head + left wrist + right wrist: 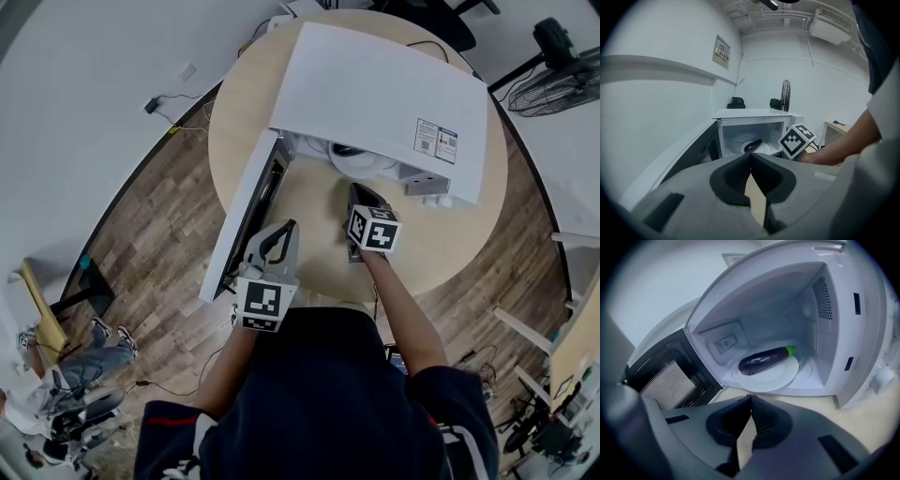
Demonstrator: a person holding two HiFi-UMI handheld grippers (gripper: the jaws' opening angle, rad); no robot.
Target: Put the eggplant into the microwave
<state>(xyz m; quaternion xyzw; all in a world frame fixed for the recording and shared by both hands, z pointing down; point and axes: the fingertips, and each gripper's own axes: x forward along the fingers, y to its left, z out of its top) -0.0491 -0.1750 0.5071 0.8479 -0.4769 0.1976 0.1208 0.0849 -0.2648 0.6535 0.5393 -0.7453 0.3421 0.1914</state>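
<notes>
The eggplant [765, 360] lies on the white plate [769, 379] inside the microwave [834, 310], centre frame in my right gripper view, with the door [670, 376] swung open at left. My right hand-held gripper [751, 397] sits low before the opening, jaws pressed together on nothing. My left hand-held gripper [751, 154], likewise pressed together and empty, is beside the door over the table [427, 246].

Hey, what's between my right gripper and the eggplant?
In the right gripper view, only bare table and the rim of the white plate separate the right gripper from the eggplant.
</notes>
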